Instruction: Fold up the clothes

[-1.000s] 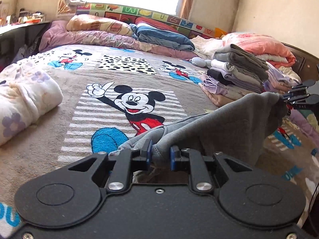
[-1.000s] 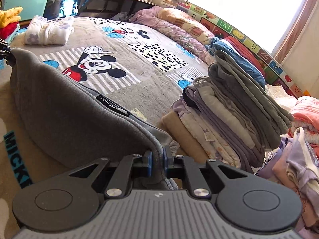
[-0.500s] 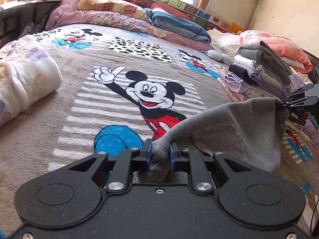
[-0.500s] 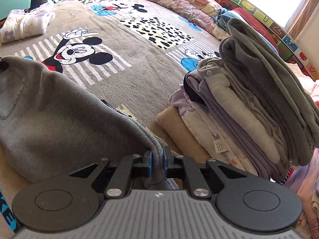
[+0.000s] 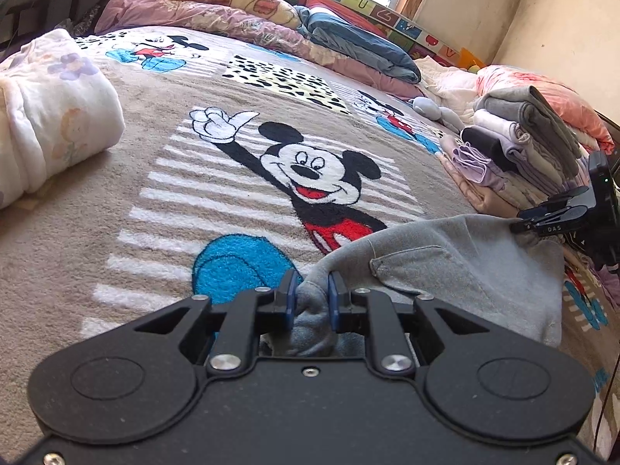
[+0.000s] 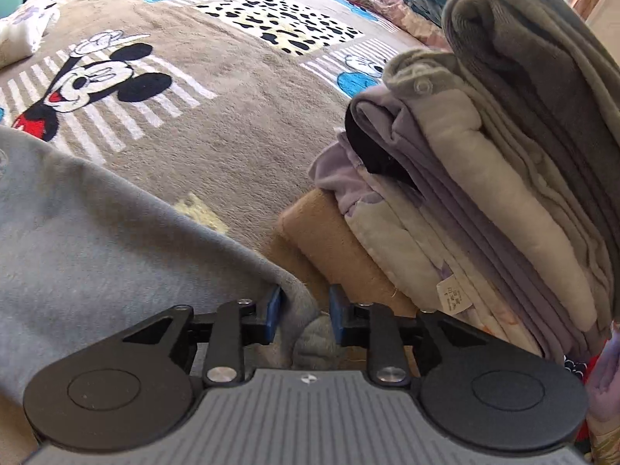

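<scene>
Sweatshirt (image 5: 445, 271) edge pinched in left tool (image 5: 312, 302); right tool (image 6: 304, 310) just spreading, stack (image 6: 484, 178) beside.

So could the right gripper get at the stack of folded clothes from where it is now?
Probably yes: the right gripper, just opening off the grey garment, has the stack of folded clothes directly ahead, nothing between.
</scene>
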